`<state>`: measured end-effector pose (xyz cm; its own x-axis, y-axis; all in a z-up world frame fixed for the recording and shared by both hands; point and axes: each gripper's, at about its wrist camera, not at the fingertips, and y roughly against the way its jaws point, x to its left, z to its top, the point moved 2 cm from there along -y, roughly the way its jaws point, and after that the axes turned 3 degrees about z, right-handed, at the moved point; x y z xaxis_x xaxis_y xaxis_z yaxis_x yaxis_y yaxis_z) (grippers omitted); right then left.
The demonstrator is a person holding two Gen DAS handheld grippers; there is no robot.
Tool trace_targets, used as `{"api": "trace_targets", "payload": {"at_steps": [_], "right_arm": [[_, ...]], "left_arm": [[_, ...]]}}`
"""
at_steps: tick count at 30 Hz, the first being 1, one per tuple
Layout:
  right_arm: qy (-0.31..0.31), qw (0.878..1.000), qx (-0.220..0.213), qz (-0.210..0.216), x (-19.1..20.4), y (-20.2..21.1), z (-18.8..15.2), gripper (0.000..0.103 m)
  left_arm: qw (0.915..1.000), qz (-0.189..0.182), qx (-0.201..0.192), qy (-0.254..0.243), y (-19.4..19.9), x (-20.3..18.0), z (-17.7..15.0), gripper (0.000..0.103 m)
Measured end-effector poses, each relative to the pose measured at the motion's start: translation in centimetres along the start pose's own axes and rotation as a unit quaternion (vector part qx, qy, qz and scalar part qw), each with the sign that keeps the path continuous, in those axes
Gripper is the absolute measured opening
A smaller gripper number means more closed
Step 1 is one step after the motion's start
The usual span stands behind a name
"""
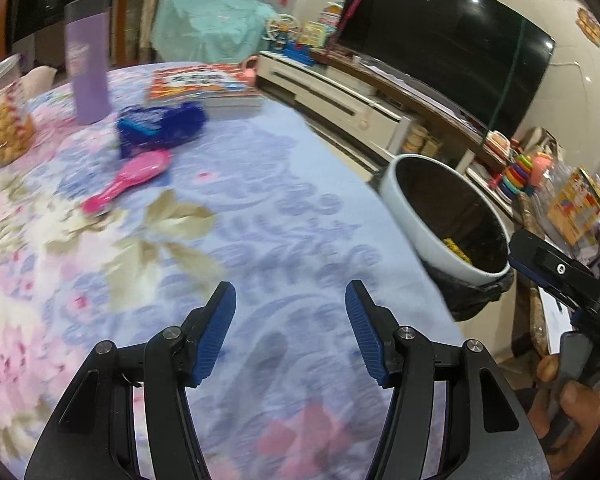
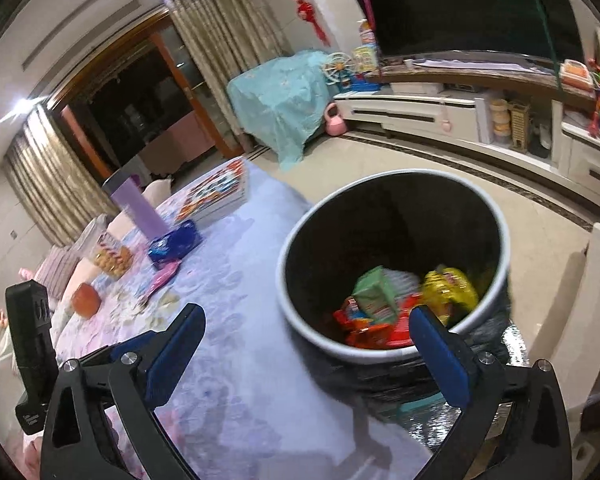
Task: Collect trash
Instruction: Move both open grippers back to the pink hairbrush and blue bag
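A white trash bin (image 2: 296, 312) with a black liner stands beside the table edge. It holds a green wrapper (image 2: 374, 294), a yellow wrapper (image 2: 452, 290) and red wrappers (image 2: 364, 332). My right gripper (image 2: 306, 326) is open and empty, hovering just above the bin's near rim. A crumpled blue wrapper (image 1: 160, 126) lies on the floral tablecloth (image 1: 260, 208), also in the right wrist view (image 2: 174, 244). My left gripper (image 1: 291, 300) is open and empty over the table, well short of the blue wrapper. The bin shows in the left wrist view (image 1: 408, 216) to the right.
On the table are a pink hairbrush (image 1: 130, 180), a purple bottle (image 1: 88, 60), a jar of snacks (image 1: 4, 120), a stack of books (image 1: 204, 84) and an orange object (image 2: 86, 300). A TV cabinet (image 2: 440, 112) with toys runs along the far wall.
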<state>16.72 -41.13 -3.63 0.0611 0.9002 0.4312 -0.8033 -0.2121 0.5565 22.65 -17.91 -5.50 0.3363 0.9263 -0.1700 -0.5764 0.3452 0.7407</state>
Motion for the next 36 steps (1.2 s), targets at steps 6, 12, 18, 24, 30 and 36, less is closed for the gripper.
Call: {"api": "trace_targets", "payload": {"at_steps": [6, 12, 18, 24, 30, 36], "right_arm": [[0.023, 0.999, 0.014, 0.018, 3.1, -1.5, -1.2, 0.102], [0.044, 0.998, 0.034, 0.038, 6.3, -3.4, -2.6, 0.102], [0.060, 0.996, 0.047, 0.055, 8.8, -5.1, -3.5, 0.102], [0.066, 0.994, 0.058, 0.064, 10.0, -6.8, -4.0, 0.102], [0.062, 0.994, 0.061, 0.069, 10.1, -7.9, -3.7, 0.102], [0.061, 0.993, 0.065, 0.074, 10.1, -9.3, -3.1, 0.102]], "left_arm": [[0.9995, 0.020, -0.001, 0.026, 0.8, 4.0, -1.3, 0.058], [0.9976, 0.045, -0.004, 0.052, 1.5, 8.2, -1.7, 0.058], [0.9960, 0.061, -0.005, 0.065, 1.5, 11.0, -1.0, 0.058], [0.9954, 0.075, -0.004, 0.059, 0.2, 12.7, 0.6, 0.058], [0.9954, 0.086, -0.002, 0.041, -2.0, 13.6, 3.0, 0.058], [0.9945, 0.103, 0.004, 0.016, -4.7, 13.7, 5.2, 0.058]]}}
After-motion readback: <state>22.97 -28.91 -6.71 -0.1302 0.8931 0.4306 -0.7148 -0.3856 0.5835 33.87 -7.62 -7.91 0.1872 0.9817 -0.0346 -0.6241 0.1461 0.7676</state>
